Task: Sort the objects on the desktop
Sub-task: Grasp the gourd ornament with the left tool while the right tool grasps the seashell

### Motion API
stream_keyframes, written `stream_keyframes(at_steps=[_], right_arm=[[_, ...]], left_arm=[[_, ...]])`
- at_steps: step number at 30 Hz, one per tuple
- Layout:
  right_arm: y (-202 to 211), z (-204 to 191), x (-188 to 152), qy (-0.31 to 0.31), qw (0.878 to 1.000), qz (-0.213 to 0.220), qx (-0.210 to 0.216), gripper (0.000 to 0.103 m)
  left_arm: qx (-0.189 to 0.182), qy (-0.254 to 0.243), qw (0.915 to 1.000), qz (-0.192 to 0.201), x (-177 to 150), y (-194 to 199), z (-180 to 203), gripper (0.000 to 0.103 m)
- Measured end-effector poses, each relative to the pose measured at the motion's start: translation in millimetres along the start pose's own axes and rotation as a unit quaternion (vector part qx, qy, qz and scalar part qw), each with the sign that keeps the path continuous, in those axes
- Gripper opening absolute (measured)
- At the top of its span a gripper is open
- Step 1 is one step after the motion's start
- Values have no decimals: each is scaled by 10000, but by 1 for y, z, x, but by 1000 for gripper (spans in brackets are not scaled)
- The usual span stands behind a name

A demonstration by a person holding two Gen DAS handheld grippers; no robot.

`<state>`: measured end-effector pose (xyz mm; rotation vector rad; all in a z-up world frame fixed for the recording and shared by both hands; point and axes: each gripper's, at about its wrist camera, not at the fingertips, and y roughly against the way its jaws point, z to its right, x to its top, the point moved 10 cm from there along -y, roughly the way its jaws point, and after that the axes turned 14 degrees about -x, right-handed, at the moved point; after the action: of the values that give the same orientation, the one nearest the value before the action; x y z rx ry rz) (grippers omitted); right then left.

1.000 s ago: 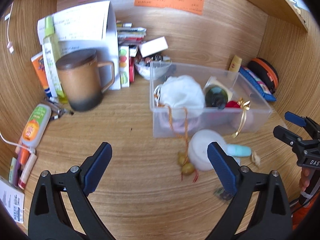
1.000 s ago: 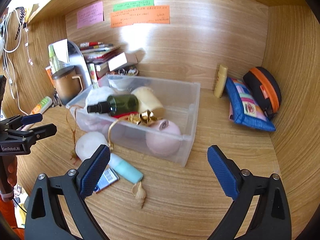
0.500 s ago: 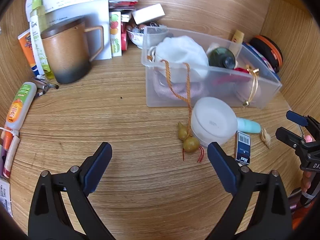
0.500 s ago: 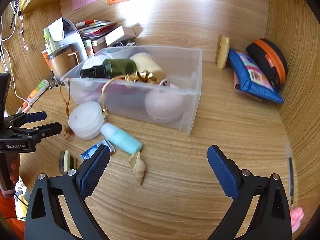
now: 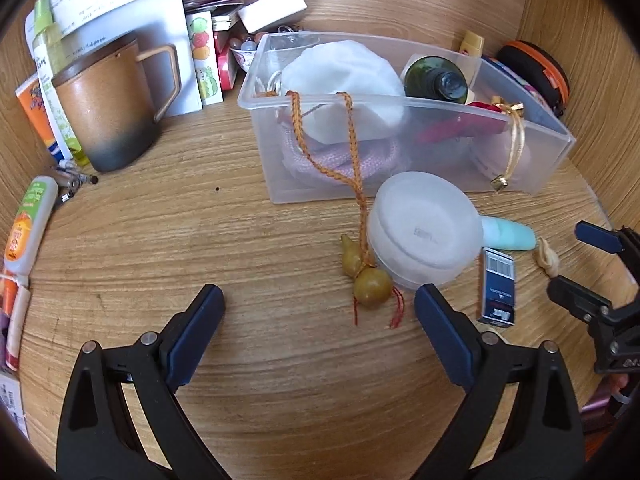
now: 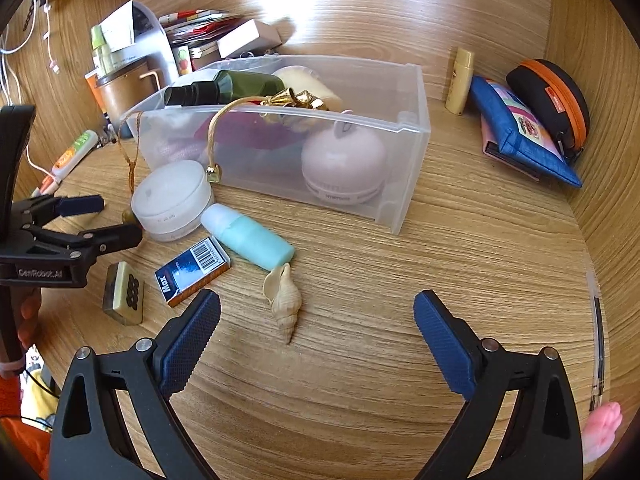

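A clear plastic bin (image 5: 400,98) (image 6: 416,128) holds a white pouch, a green bottle and a pink round case. In front of it lie a white round jar (image 5: 424,232) (image 6: 172,200), a gourd charm on an orange cord (image 5: 370,284), a teal tube (image 6: 252,240) (image 5: 508,234), a small blue box (image 6: 192,270) (image 5: 498,286), a seashell (image 6: 284,300) (image 5: 546,256) and a mahjong tile (image 6: 122,294). My left gripper (image 5: 318,336) is open, just before the gourd charm. My right gripper (image 6: 316,344) is open, just before the seashell.
A brown mug (image 5: 106,114), tubes, papers and books stand at the back left. A blue pouch (image 6: 524,128), a black and orange case (image 6: 552,100) and a yellow tube (image 6: 460,80) lie by the right wall. A pen (image 6: 596,336) lies at the right edge.
Both grippers have tilted down and moved nearer to the loose items in front of the bin. Both stay open. Nothing on the desk has moved.
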<state>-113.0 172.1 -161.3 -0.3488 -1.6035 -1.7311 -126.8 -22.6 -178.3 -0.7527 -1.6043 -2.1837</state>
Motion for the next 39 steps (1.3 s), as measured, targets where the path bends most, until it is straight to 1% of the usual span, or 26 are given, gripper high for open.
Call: stream_keyframes(at_steps=[2,4,6,8,10,11,12,14,16,18,19,20,23,25,27,28,29,32,33,35,36,37,39], right_arm=[[1,0,0,28,10000,36,-15,95],[1,-1,0,67,10000,56,-17,92],[1,-3,-1,111,9999,55,15,83],[0,-5,-2,169,9998,56,38,78],[-2,-7,-3,219,9997,36,73,76],[-3,-8,-3,235,9997,18,83,73],[-3,-9,-3,247,9996,13,98,70],[-3,-10,-4,287,9995,7,111,69],[-4,-11,-5,302,9995,1,97,67],[-4,-12,-6,310,9995,6,117,65],[-3,-12,-6,318,9994,12,124,64],[-3,-13,-6,322,9994,19,127,62],[-2,-14,-6,326,9993,44,175,54],[-2,-15,-5,340,9992,60,184,51],[-2,-16,-4,349,9992,70,195,48],[-1,-17,-5,353,9991,73,209,48],[-1,-18,-5,366,9991,75,219,46],[-1,-17,-4,370,9991,62,216,43],[-1,-18,-4,382,9990,67,219,38],[-1,-19,-4,405,9989,78,240,35],[-1,-19,-4,421,9988,75,240,33],[-1,-19,-4,432,9987,72,251,32],[0,-20,-4,451,9986,77,271,26]], left_arm=[[141,-93,9999,-6,1,-2,-3,98],[175,-191,9997,-2,2,-3,-3,98],[245,-308,9992,23,3,-3,-3,98],[301,-446,9985,38,5,-3,-3,98],[291,-512,9983,40,6,-2,-2,95],[280,-558,9980,70,7,-2,-1,90],[296,-572,9979,96,7,-1,-1,86],[226,-533,9983,92,10,-2,-3,73],[174,-471,9987,102,11,-2,-4,69],[189,-456,9987,139,12,-2,-6,68],[177,-460,9986,166,12,-1,-6,65],[157,-488,9985,177,12,-1,-4,60],[193,-627,9977,197,11,0,0,53],[184,-680,9973,193,11,0,3,50],[125,-730,9971,184,11,-1,5,41],[107,-771,9968,175,10,-1,7,33],[110,-812,9965,166,11,-1,8,30],[79,-870,9961,157,10,-2,10,24],[75,-891,9959,158,10,-2,11,23],[58,-899,9958,156,10,-3,12,19],[84,-850,9962,170,11,-3,10,19],[31,-772,9969,177,11,-3,8,19],[-51,-584,9981,201,12,-2,2,19]])
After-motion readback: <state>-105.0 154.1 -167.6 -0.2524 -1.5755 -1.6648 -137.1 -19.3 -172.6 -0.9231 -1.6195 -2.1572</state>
